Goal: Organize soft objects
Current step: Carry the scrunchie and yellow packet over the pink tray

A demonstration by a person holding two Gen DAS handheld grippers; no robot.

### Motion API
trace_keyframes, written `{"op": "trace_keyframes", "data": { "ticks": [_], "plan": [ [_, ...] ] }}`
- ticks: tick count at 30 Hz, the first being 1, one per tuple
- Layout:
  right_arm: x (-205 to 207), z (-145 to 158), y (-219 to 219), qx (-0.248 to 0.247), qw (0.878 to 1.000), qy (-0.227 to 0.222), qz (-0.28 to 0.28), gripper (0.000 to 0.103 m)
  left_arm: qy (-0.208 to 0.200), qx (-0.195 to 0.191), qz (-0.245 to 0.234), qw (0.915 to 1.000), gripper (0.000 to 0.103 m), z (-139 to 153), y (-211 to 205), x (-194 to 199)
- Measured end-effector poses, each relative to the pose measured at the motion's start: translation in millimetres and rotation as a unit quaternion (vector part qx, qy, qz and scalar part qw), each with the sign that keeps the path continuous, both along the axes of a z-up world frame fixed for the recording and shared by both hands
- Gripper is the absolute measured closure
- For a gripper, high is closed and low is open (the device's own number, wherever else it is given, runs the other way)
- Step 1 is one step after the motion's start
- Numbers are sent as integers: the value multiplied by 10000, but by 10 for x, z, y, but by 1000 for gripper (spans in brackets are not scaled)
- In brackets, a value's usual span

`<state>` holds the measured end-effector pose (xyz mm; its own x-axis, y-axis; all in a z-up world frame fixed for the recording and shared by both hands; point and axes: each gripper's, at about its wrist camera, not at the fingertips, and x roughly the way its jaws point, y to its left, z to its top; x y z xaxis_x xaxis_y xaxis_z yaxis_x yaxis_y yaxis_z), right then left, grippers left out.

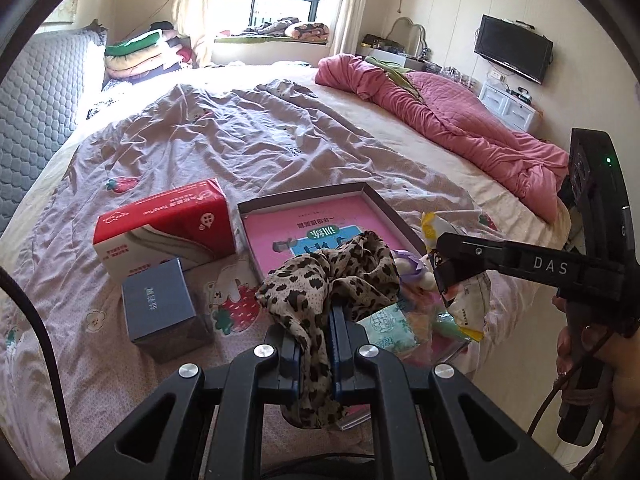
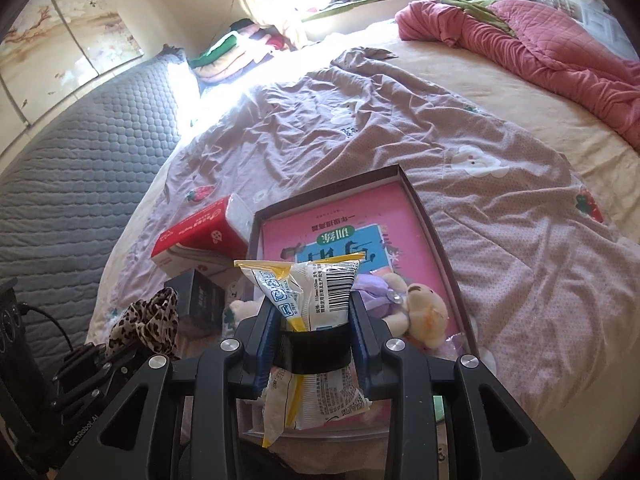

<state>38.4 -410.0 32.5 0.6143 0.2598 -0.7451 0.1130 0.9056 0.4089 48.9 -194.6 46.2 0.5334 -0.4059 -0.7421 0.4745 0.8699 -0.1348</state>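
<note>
Gripping a crumpled leopard-print fabric scarf [image 1: 332, 280], the left gripper [image 1: 316, 344] has its jaws clamped tight on the cloth; the bunched upper part sticks up past the fingertips and a tail hangs below them. In the right wrist view the same scarf sits low on the left, above the left tool body.

Right gripper [image 2: 316, 320] is closed on a white-and-yellow plastic snack packet [image 2: 316, 292], barcode side facing the camera, packet upright between the blue pads and poking out above and below them. A hand [image 1: 580, 344] wraps the right tool's handle at the right edge of the left wrist view.

Both loads hang above the near end of a shallow dark-rimmed cardboard box [image 2: 424, 208] lying open on the bed. A pink printed book [image 2: 340, 224] lies flat in its bottom. A cream plush bear with a lilac dress [image 2: 416, 308] lies at the box's near end, just beside the packet.

Left of the box: a red-and-white tissue pack [image 1: 164, 224], touching or nearly touching the box wall, and a small dark blue carton [image 1: 160, 308] just in front of it.

All on a wrinkled mauve strawberry-print bedsheet [image 1: 248, 136]. A pink quilted duvet [image 1: 460, 120] is heaped along the far right side.
</note>
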Motion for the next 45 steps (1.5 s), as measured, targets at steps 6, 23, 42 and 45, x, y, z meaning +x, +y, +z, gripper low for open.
{"op": "trace_keyframes", "data": {
  "ticks": [6,23,42,45],
  "plan": [
    [-36,-195,-129,112,9999,79,-40,69,229,202,-219,9993,92,-190,-297,121],
    [105,-655,-161,503,9987,89,-34,67,745,517,-452,9948,91,-615,-667,476],
    [133,-593,158,-592,9959,-193,661,66,1071,468,-217,9929,90,-735,-585,682],
    [129,-596,158,-619,9958,-223,632,65,1071,503,-230,9927,90,-752,-590,666]
  ]
}}
